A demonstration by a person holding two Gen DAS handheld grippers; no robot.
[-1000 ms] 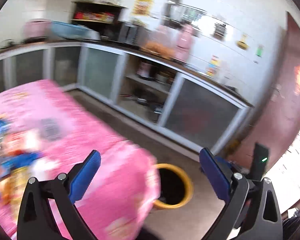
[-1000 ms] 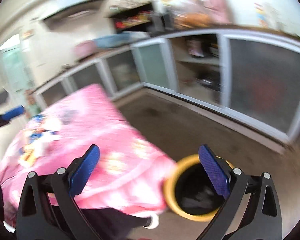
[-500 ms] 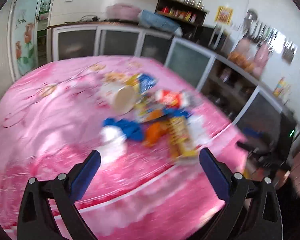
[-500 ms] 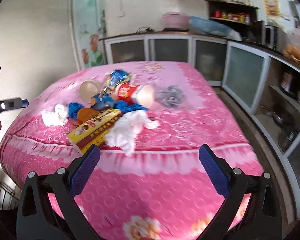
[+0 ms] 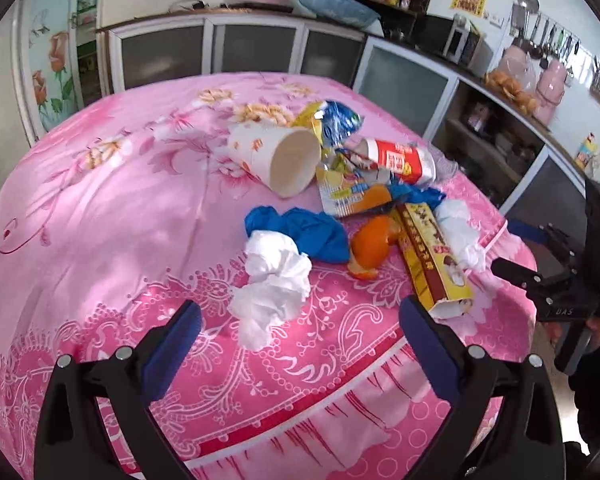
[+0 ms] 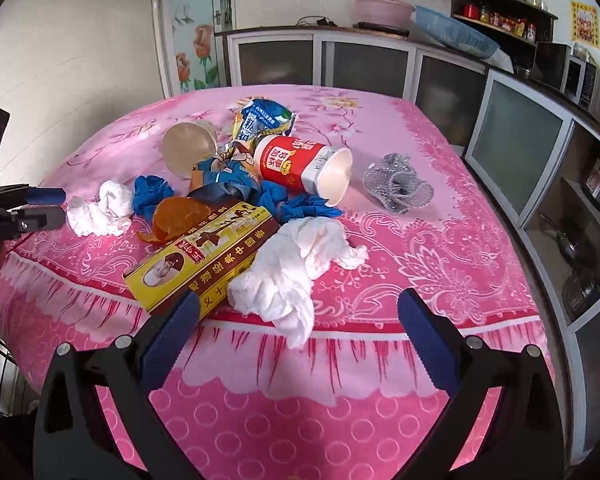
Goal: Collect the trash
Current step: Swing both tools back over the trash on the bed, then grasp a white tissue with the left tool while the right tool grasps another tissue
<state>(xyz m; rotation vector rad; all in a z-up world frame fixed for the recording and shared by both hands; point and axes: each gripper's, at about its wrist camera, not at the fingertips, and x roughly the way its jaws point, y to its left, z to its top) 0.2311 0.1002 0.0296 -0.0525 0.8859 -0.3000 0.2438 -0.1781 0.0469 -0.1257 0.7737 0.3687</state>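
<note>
Trash lies heaped on a table point(image 5: 100, 208) under a pink flowered cloth. Counted: two paper cups on their sides, a white one point(image 5: 276, 156) at the far left of the heap and a red-and-white one point(image 6: 300, 164) to its right; two crumpled white tissues, one point(image 5: 274, 284) near the left claw point(image 5: 300, 338), one point(image 6: 296, 264) near the right claw point(image 6: 298, 334); one long yellow box point(image 6: 204, 256) at the near edge; one orange peel point(image 5: 370, 246) touching the box; blue crumpled gloves point(image 5: 304, 230), number unclear; one blue snack wrapper point(image 6: 262, 118) at the far side; one grey mesh wad point(image 6: 398, 182) apart to the right. Both claws are released, spread wide, empty, just short of the table edge.
</note>
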